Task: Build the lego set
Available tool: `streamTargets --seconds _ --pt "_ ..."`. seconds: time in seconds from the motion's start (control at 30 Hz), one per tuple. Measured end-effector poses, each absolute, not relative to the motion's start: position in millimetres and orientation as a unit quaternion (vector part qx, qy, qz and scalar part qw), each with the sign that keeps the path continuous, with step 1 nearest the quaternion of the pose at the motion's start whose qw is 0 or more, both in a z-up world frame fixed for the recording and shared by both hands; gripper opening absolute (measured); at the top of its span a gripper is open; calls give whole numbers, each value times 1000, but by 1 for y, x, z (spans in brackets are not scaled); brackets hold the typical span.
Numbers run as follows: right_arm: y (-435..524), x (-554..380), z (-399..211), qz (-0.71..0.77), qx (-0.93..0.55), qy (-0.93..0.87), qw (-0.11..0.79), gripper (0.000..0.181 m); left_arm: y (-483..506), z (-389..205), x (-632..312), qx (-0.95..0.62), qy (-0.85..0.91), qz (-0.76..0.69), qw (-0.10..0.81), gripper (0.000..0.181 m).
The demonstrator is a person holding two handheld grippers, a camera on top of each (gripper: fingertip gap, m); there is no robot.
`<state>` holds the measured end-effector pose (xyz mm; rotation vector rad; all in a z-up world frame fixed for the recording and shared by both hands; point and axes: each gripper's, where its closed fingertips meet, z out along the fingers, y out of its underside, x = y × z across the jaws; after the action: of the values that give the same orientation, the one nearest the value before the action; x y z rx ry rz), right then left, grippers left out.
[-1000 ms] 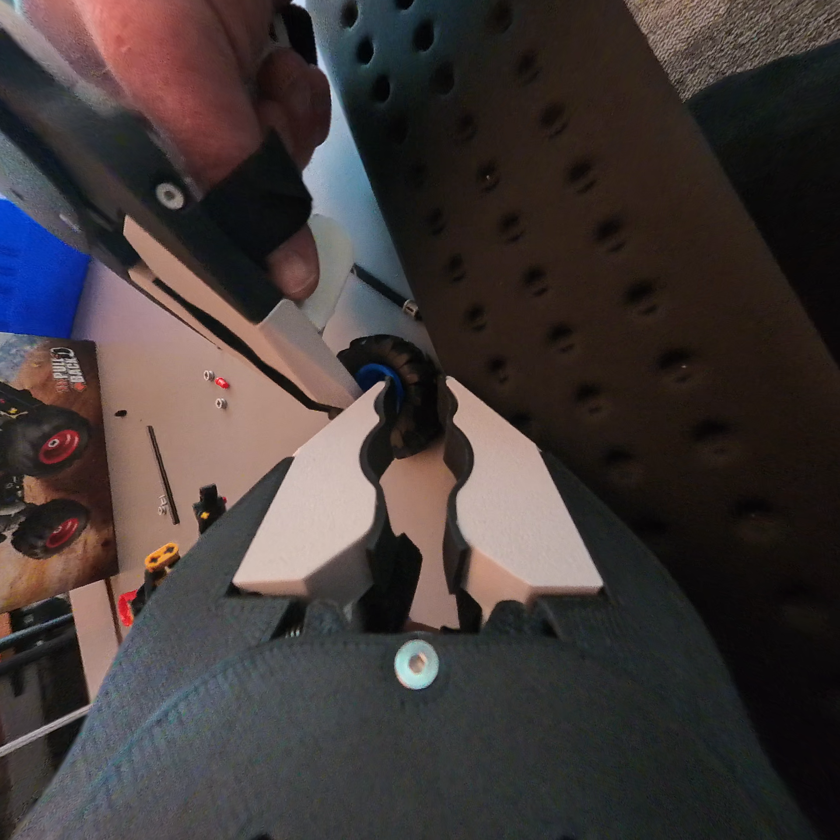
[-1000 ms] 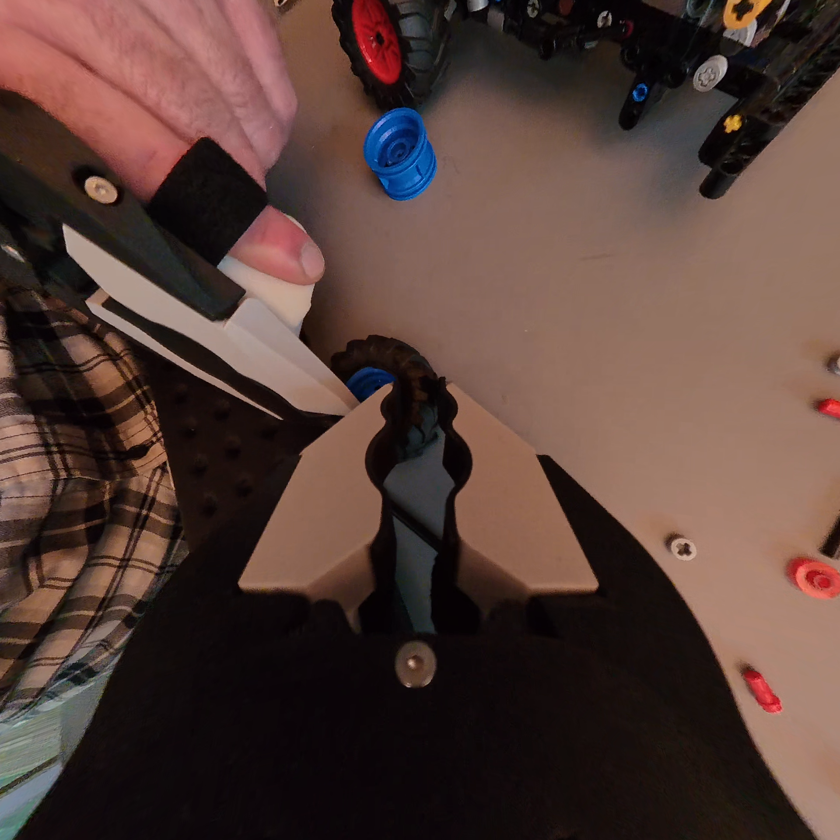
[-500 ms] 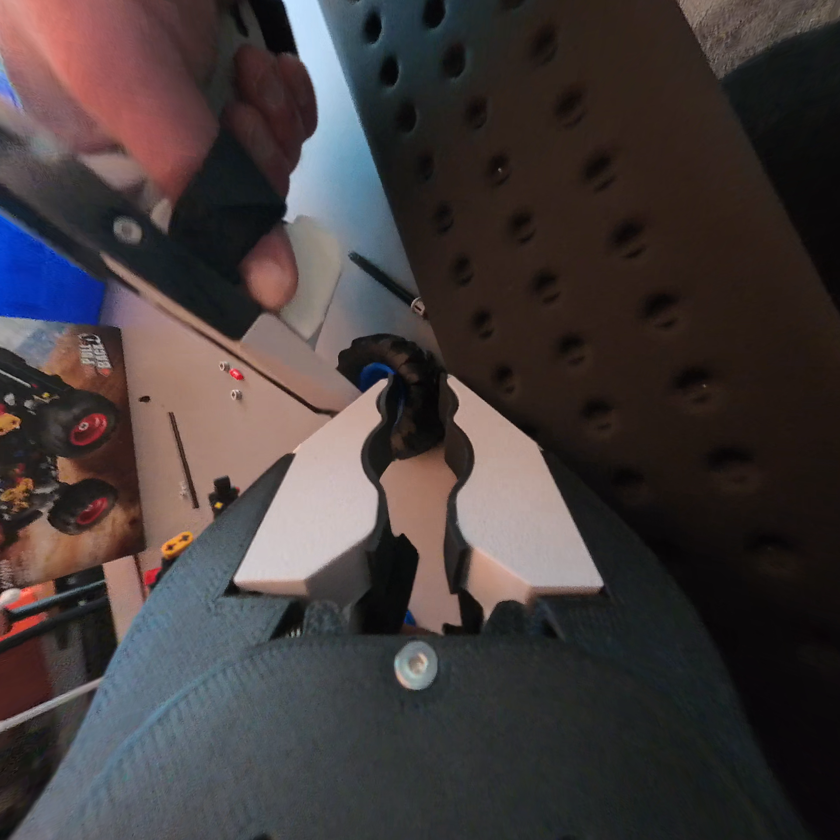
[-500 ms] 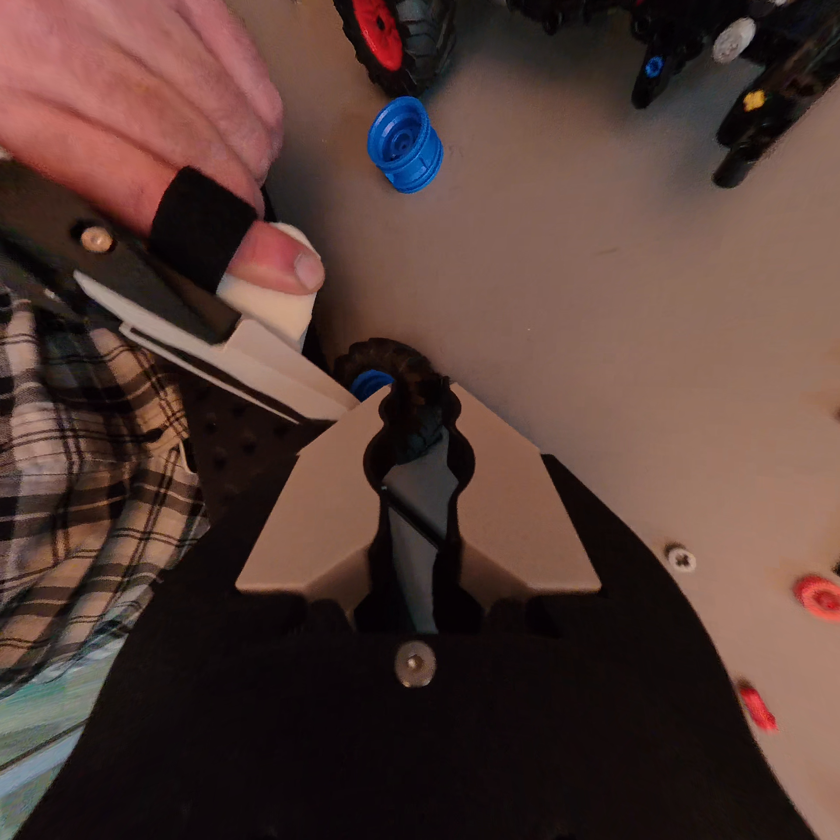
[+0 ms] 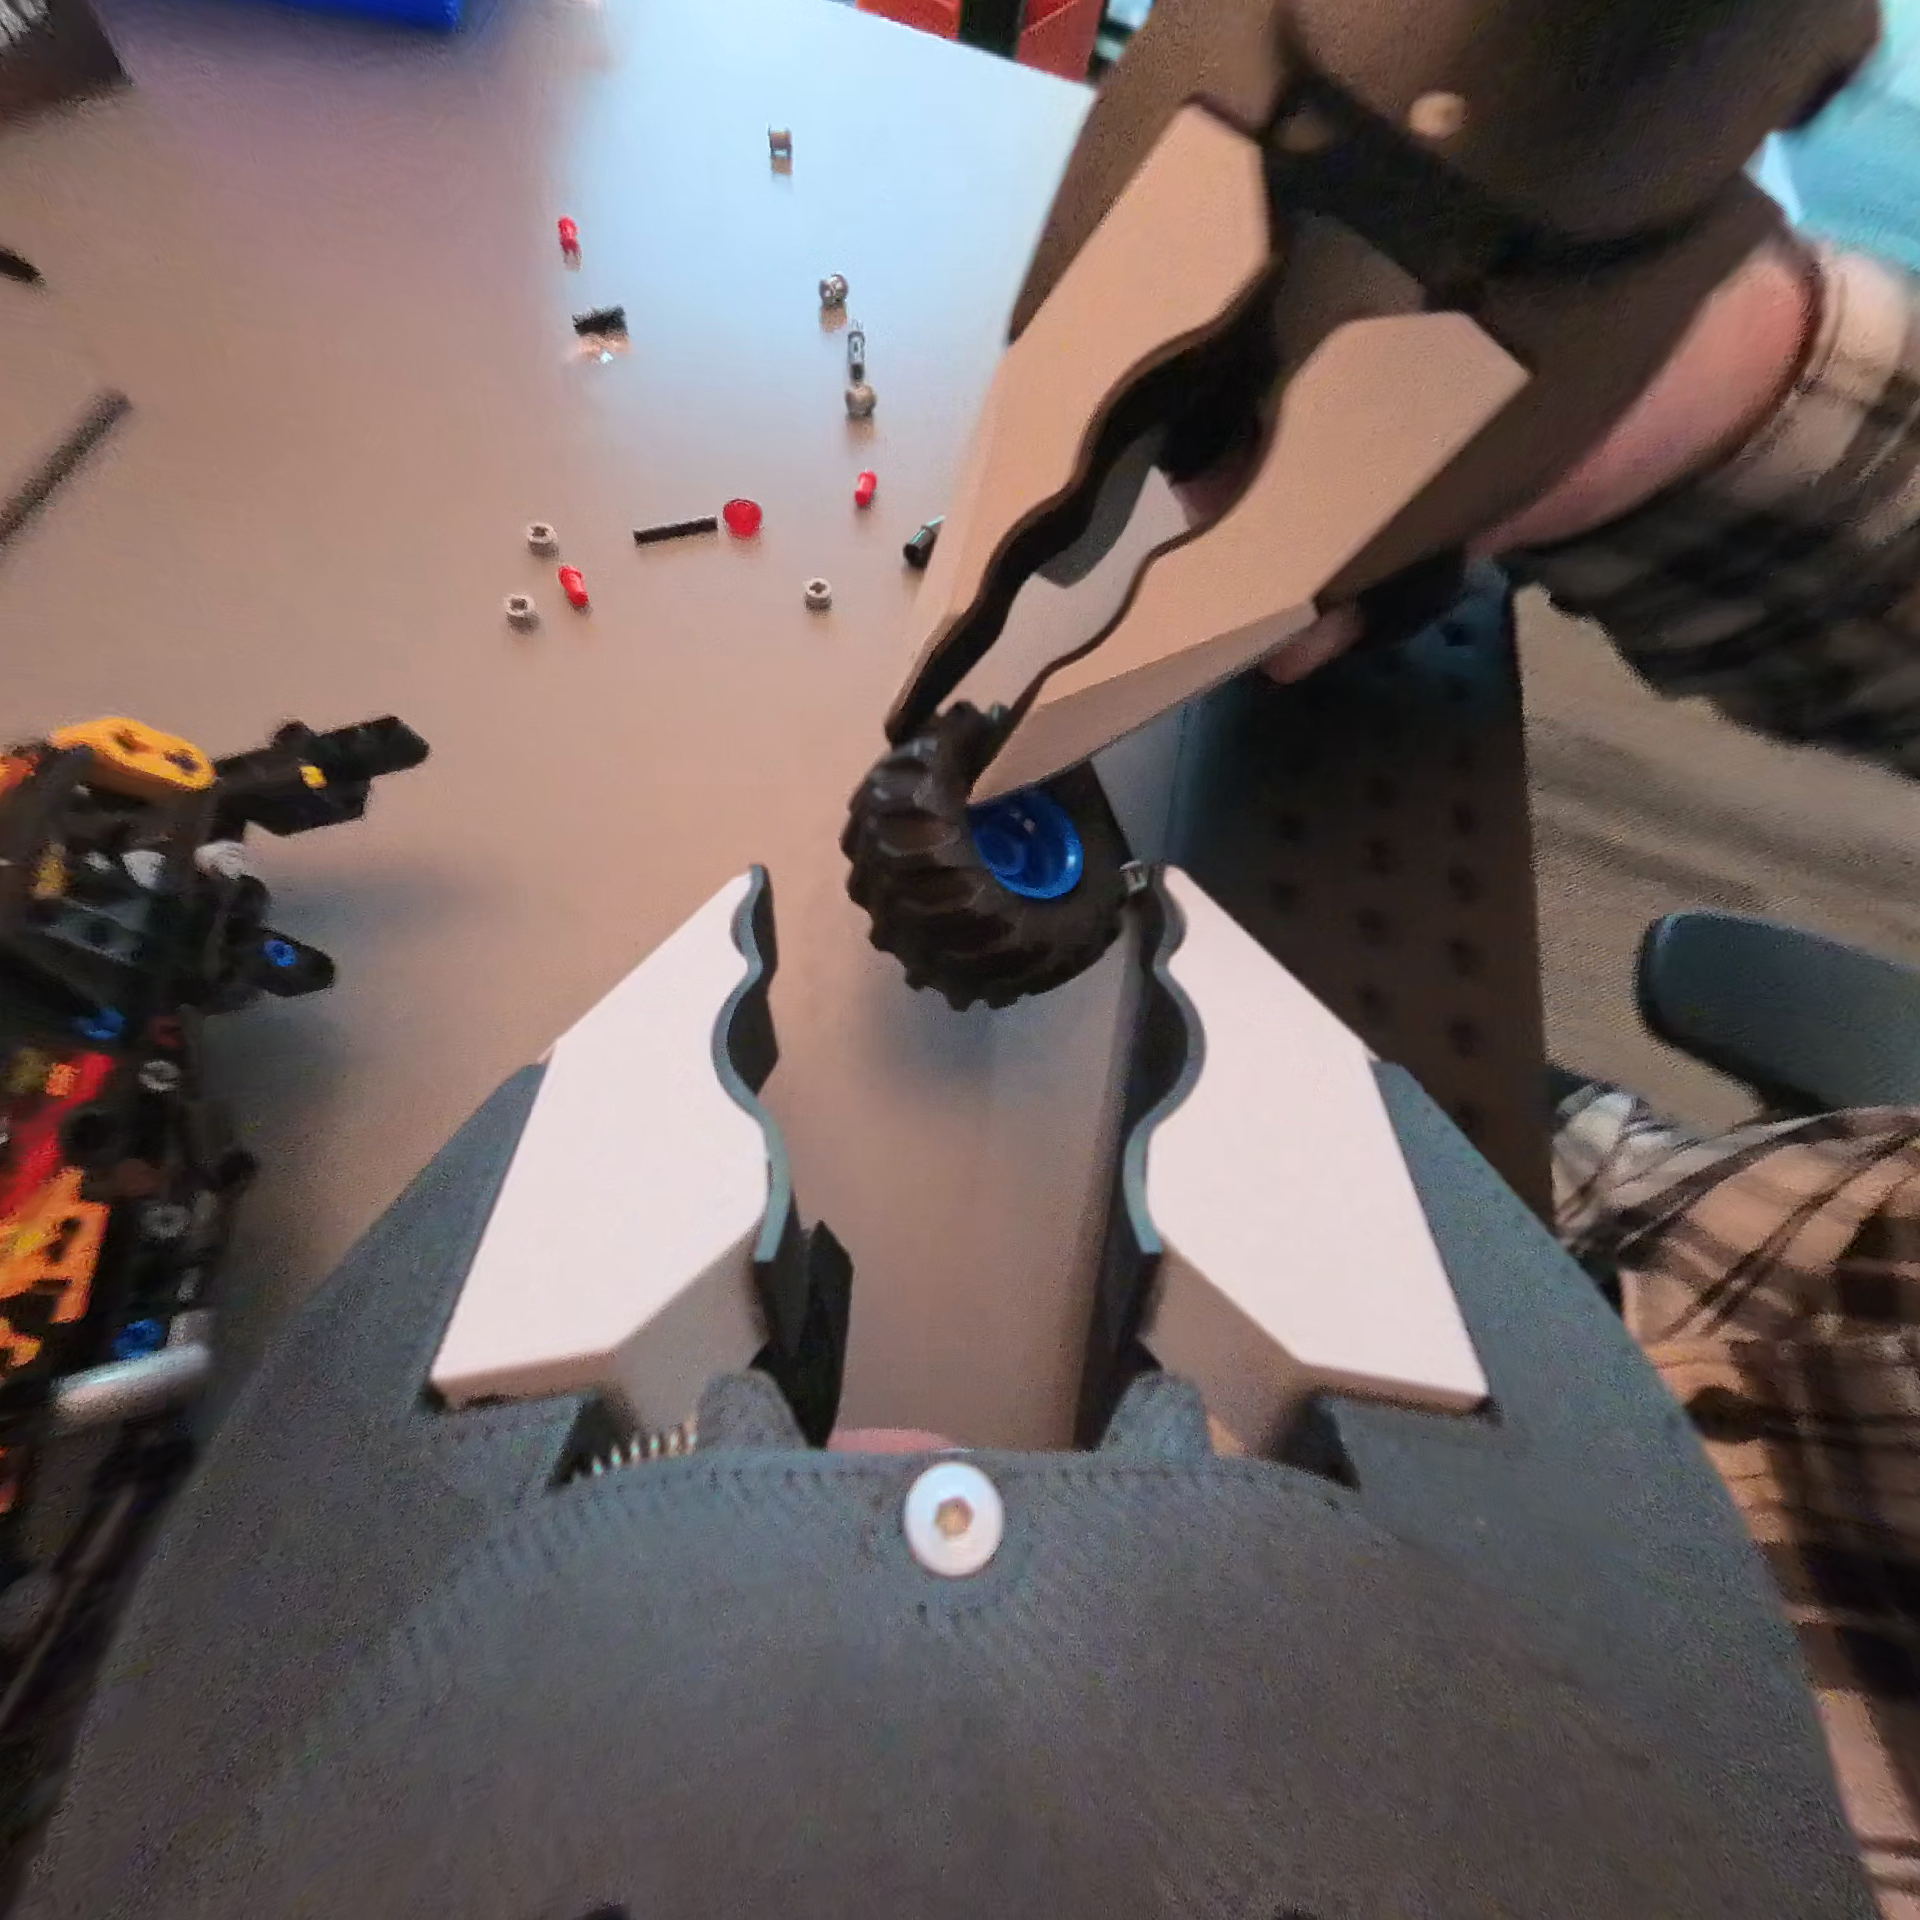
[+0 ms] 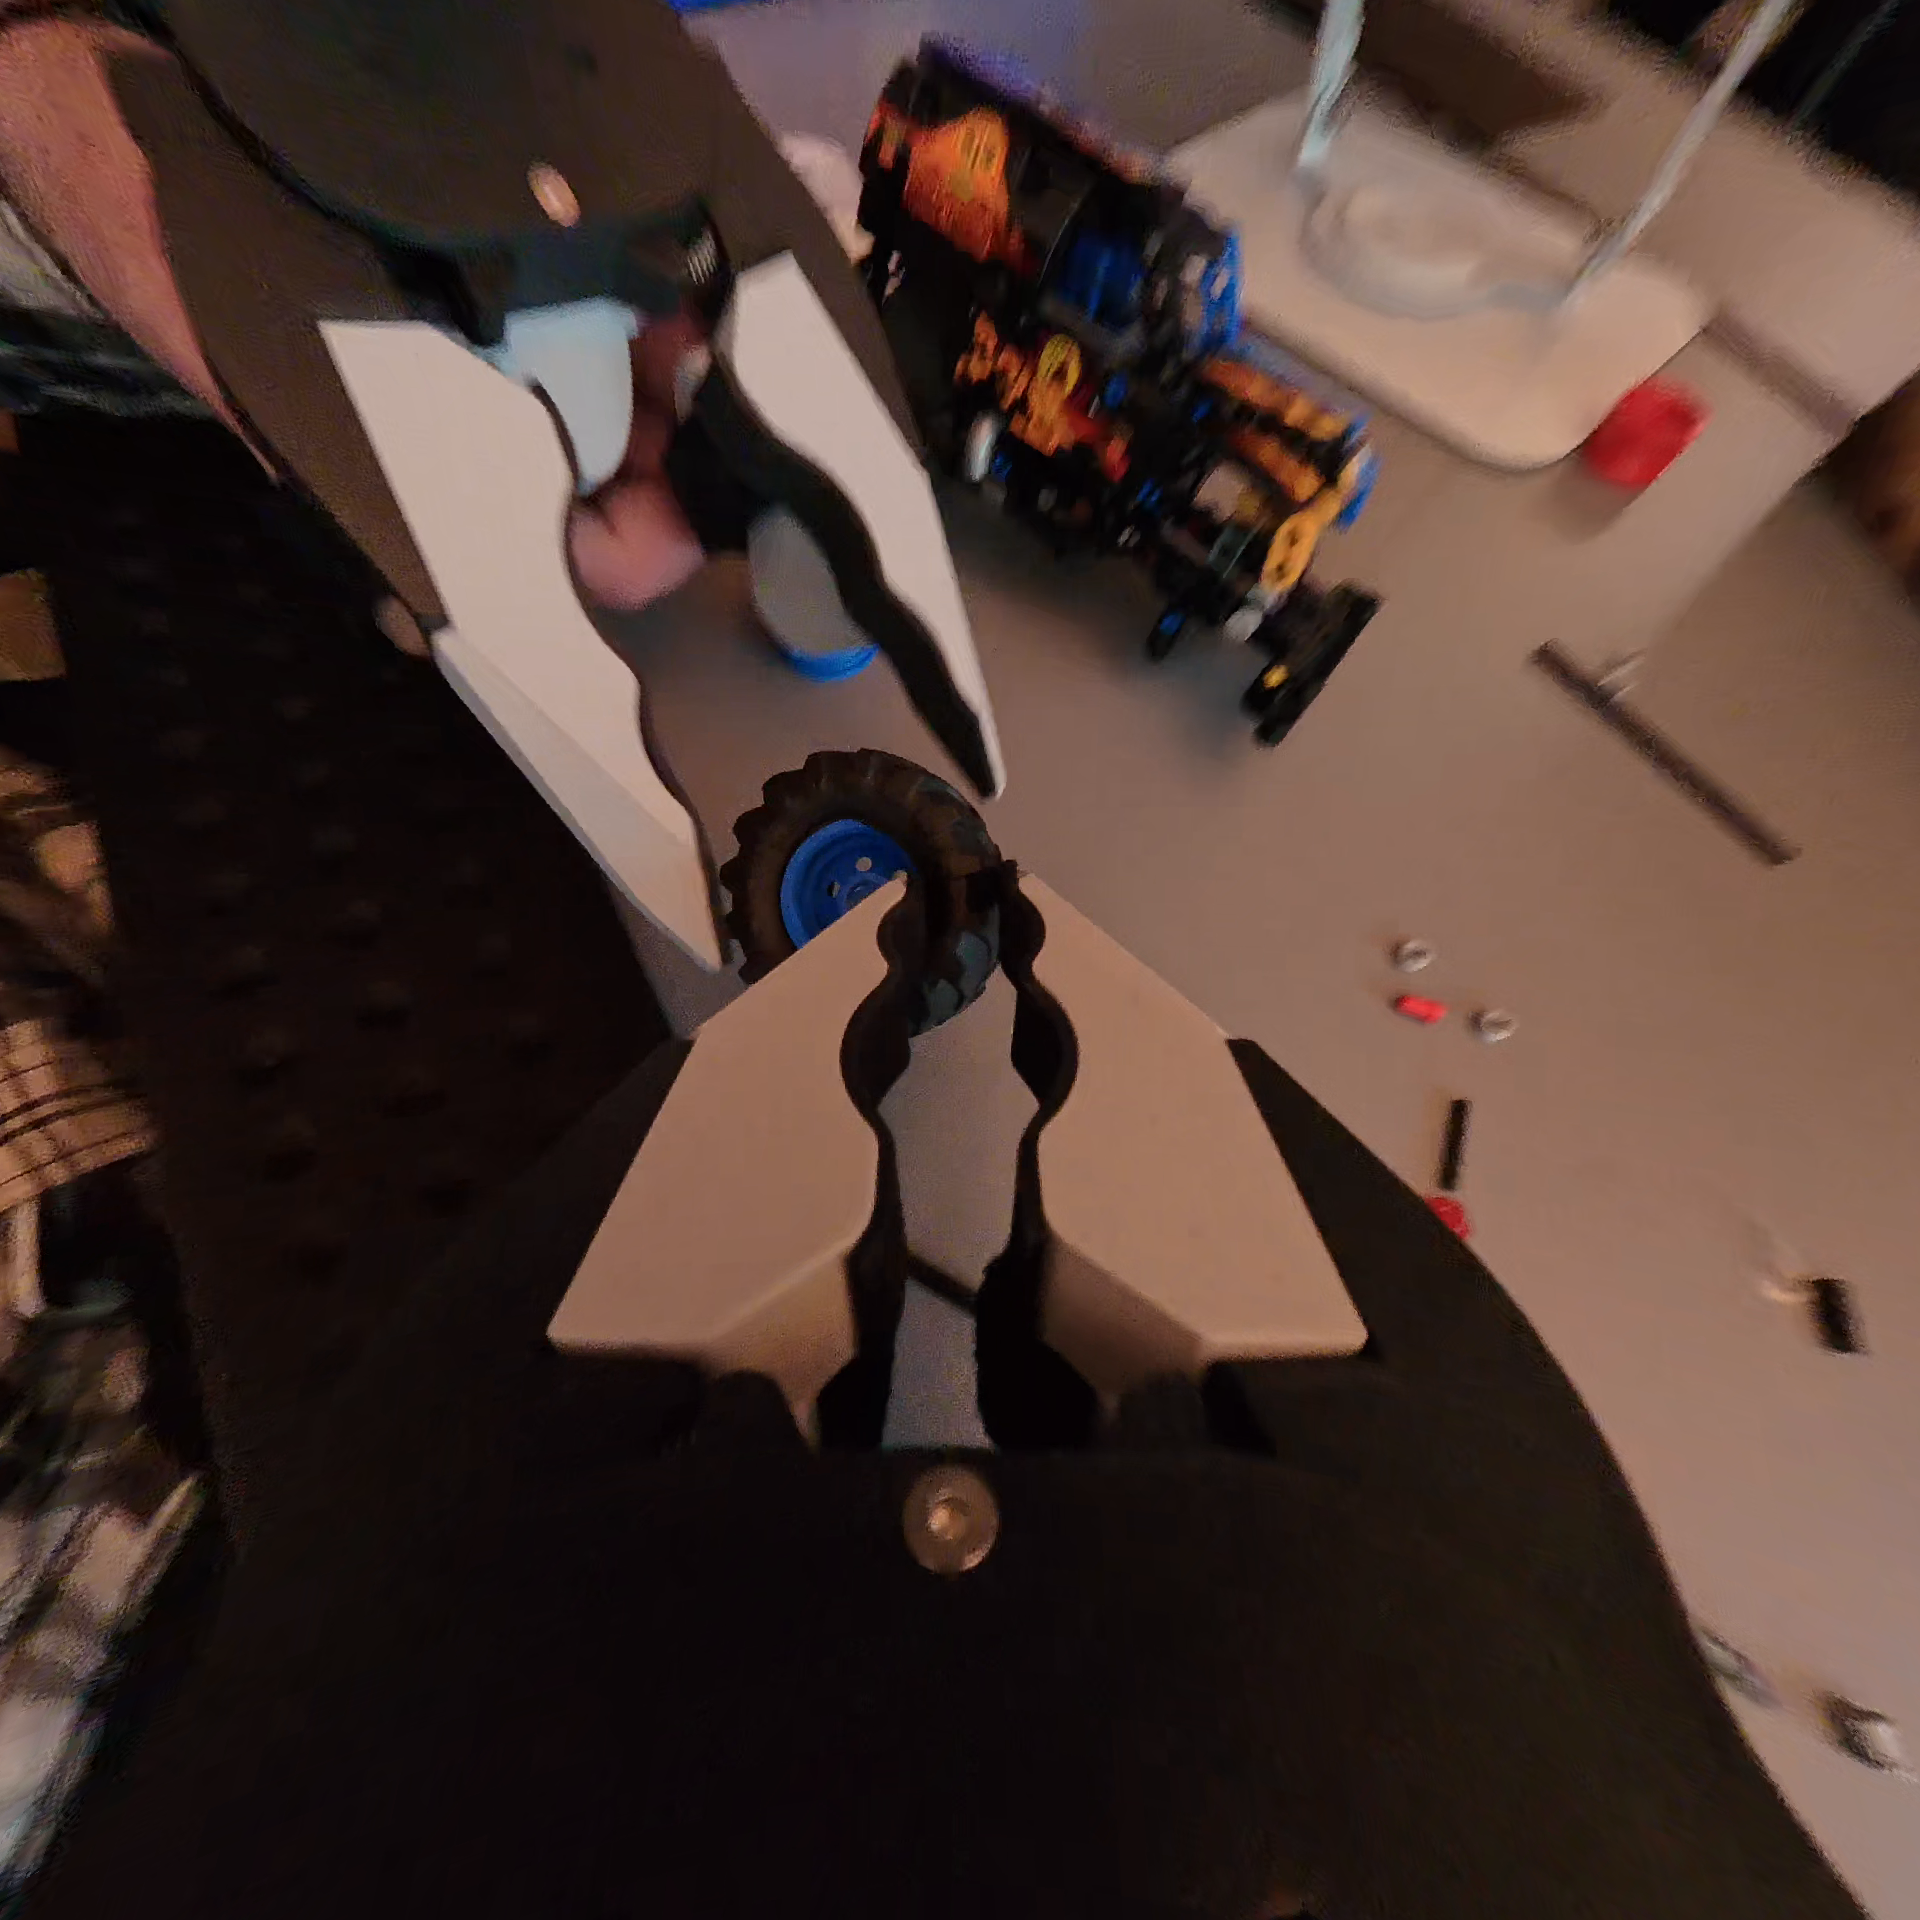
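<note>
A black tyre on a blue rim [image 5: 935, 914] hangs above the table's near edge. My right gripper [image 5: 961, 743] reaches in from the upper right and is shut on the tyre's tread. In the right wrist view my right gripper [image 6: 958, 891] pinches the tyre [image 6: 831, 873] at its tips. My left gripper [image 5: 954, 883] is open, and the wheel sits just ahead of its fingertips. It also shows in the right wrist view [image 6: 847, 852], open around the wheel. The part-built black and orange lego truck [image 6: 1122, 416] stands on the table; it also shows in the left wrist view [image 5: 114, 935].
Small red pins and grey bushes [image 5: 727, 520] lie scattered on the table. A loose blue rim [image 6: 821, 644] sits behind the left gripper. A long black axle [image 6: 1662, 748] lies to the right. A dark perforated chair back [image 5: 1382, 883] stands at the table edge.
My left gripper has opened and let go of the tyre. My right gripper still holds it. Both views have swung round towards the table and truck.
</note>
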<state>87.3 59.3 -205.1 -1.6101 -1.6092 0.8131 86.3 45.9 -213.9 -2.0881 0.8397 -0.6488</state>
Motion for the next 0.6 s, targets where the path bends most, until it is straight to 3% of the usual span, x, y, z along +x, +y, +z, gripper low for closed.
streamTargets --seconds 0.1,0.17,0.33,0.53,0.6 --pt "60 88 -191 287 -602 -620 413 11 48 -206 92 -813 292 -310 397 42" --pt "59 89 -187 275 -595 -623 428 12 51 -197 93 -803 269 -340 408 36" --pt "57 91 -172 312 -588 -602 441 11 51 -192 96 -784 276 -356 427 33" --pt "59 95 -172 402 -615 -545 404 11 55 -189 96 -763 367 -226 481 31" --pt "59 97 -176 363 -612 -561 423 13 55 -193 96 -764 382 -215 473 31"
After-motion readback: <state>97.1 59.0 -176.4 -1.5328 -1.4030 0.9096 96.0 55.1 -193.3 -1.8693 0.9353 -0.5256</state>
